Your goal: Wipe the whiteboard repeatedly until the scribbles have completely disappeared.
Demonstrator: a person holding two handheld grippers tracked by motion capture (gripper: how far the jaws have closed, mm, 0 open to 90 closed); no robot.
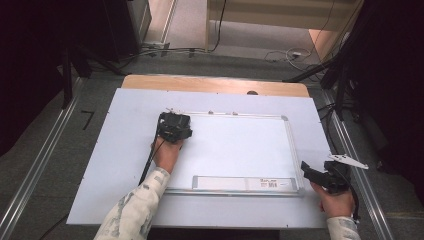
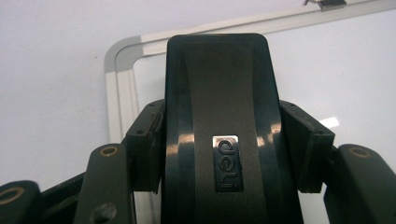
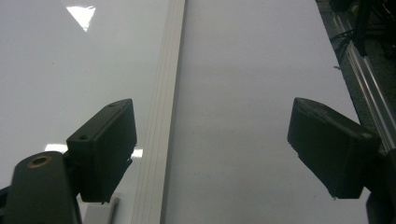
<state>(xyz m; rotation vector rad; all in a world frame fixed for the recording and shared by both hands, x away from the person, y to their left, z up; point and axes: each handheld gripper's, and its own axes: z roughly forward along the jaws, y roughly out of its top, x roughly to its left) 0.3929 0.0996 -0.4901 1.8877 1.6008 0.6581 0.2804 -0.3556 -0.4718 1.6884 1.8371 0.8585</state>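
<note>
A: On the whiteboard's far-left corner, high view: left gripper sits with a dark block under it, the eraser. Board lies flat on the white table sheet, metal-look frame, rounded corner caps, tray strip along the near edge. Right gripper is off the board's right edge, near its near-right corner, grey plate on top.

B: Is the left one actually clamped?

A: Left gripper view says yes. The eraser fills the gap, both pads flat against its long sides, jaws part-way closed on it. Shell is glossy black hard plastic, curved back, small embossed badge. Board corner is just beyond it.

B: Handling?

A: My call: light, rigid, won't deform. Gloss makes it slippery, so side grip mid-length as it is now is right; a grip near one end would let it pivot. Wiping face is underneath, can't see it, probably felt.

B: Right side?

A: Right gripper view: right gripper jaws spread wide, nothing between them. Below are the board frame rail, ribbed and pale, glossy board surface on one side, matte sheet on the other.
</note>
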